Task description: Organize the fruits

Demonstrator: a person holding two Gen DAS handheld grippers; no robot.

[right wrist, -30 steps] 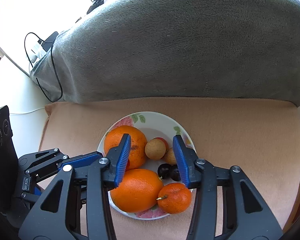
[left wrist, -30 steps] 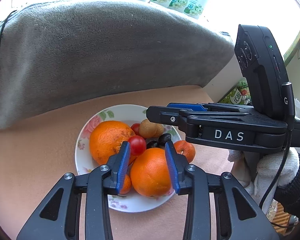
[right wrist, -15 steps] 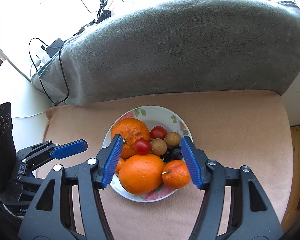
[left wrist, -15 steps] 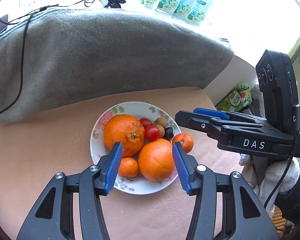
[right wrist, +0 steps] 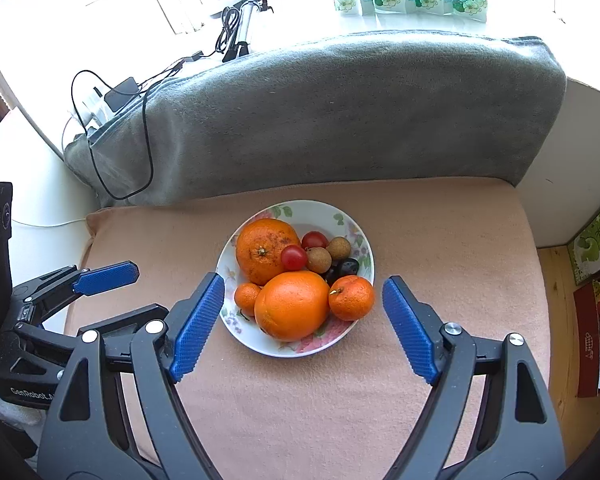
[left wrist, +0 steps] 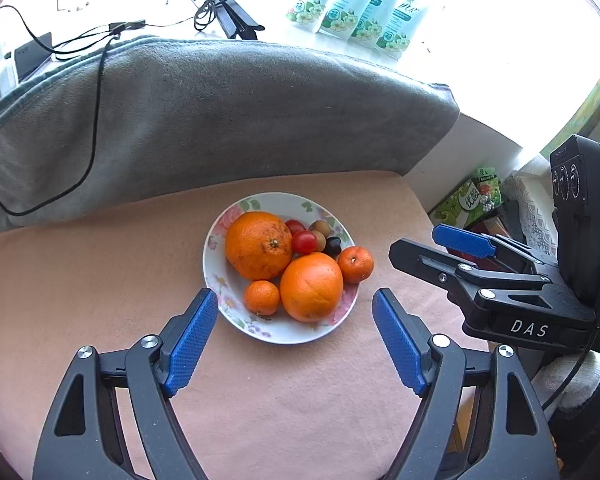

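I am seeing a glossy floral plate sitting mid-way across a soft pink fleece cushion, nearer its back edge where a grey plush blanket is bulging. It is holding two dimpled oranges, small mandarins, smooth cherry tomatoes. My left gripper and right gripper have just been opening; both are gaping empty, hovering short of the plate's near rim.

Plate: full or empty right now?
Full: the plate is piled with oranges, small tomatoes and other fruit.
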